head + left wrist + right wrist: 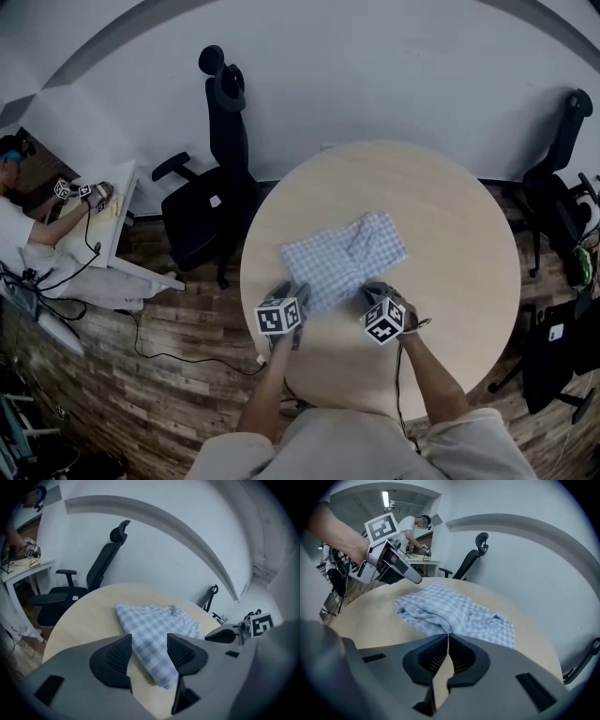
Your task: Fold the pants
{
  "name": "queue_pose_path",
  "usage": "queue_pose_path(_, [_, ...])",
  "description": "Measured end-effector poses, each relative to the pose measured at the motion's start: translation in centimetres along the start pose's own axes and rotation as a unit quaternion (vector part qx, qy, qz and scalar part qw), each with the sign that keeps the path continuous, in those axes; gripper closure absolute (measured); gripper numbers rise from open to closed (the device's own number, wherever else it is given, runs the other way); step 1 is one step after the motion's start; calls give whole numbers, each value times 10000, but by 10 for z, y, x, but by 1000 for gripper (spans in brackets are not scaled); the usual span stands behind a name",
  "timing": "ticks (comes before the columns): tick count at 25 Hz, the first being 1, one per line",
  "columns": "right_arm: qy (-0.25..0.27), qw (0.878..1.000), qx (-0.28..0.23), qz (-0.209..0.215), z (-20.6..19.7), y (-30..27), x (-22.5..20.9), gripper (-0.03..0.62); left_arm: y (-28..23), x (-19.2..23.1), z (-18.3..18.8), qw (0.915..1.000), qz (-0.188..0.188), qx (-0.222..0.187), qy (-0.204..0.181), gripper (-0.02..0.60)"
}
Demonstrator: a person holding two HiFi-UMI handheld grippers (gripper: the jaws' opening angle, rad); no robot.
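The blue-and-white checked pants lie partly folded in a rumpled band across the middle of the round light wooden table. My left gripper hovers at their near left corner. In the left gripper view it is open, with the cloth showing beyond the gap and nothing between the pads. My right gripper sits at the pants' near right edge. In the right gripper view it is shut, its tips right at the cloth's edge; whether fabric is pinched I cannot tell.
A black office chair stands behind the table's left side and another at the right. A person works at a white desk far left. The table's near edge is just below both grippers.
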State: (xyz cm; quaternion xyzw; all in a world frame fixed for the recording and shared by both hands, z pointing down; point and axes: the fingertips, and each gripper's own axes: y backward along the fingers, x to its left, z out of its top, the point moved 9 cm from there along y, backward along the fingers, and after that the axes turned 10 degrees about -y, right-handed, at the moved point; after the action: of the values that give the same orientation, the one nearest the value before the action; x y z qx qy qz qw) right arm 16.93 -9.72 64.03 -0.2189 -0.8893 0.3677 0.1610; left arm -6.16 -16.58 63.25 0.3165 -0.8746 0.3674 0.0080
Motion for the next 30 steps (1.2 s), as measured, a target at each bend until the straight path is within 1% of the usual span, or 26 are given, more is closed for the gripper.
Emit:
queue_pose_path(2, [67, 10000, 10, 18, 4, -3, 5, 563, 0, 10, -10, 9998, -23, 112, 153, 353])
queue_pose_path(4, [102, 9999, 39, 16, 6, -5, 7, 563, -5, 12, -17, 9994, -125, 204, 260, 353])
queue_pose_path(7, [119, 9999, 84, -12, 7, -7, 7, 563, -16, 6, -24, 9977, -348, 288, 497, 354])
queue_pose_path(9, [117, 9999, 118, -44, 6, -6, 7, 563, -21, 2, -26, 9967, -411, 303, 634, 354])
queue_pose_path(11, [93, 9998, 150, -77, 5, -6, 5, 563, -25, -1, -26, 9963, -416, 345, 673, 354])
queue_pose_path(12, [84, 9998, 165, -91, 4, -5, 5, 563, -26, -1, -25, 9962, -396, 363, 690, 387])
queue_pose_path(13, [80, 9998, 179, -102, 3, -5, 5, 563, -27, 0, -25, 9960, -381, 371, 722, 455])
queue_pose_path(14, [77, 9997, 191, -109, 2, -5, 4, 563, -27, 0, -25, 9956, -393, 375, 758, 494])
queue_pose_path(15, [71, 9997, 202, -115, 1, -5, 4, 563, -27, 1, -24, 9953, -431, 382, 777, 509])
queue_pose_path(18, [54, 9996, 225, -130, 3, -7, 4, 563, -24, 9, -24, 9945, -538, 401, 805, 515])
queue_pose_path(20, [70, 9997, 219, -121, 6, -9, 6, 563, -18, 17, -26, 9942, -543, 392, 841, 517])
queue_pose_path(23, [120, 9997, 199, -73, 13, -14, 12, 563, -5, 33, -31, 9947, -471, 399, 821, 516])
queue_pose_path(28, [260, 9995, 130, 87, 29, -25, 31, 563, 23, 71, -40, 9968, -305, 464, 577, 515])
queue_pose_path(30, [324, 9993, 101, 148, 36, -29, 38, 563, 35, 87, -42, 9971, -249, 476, 538, 515])
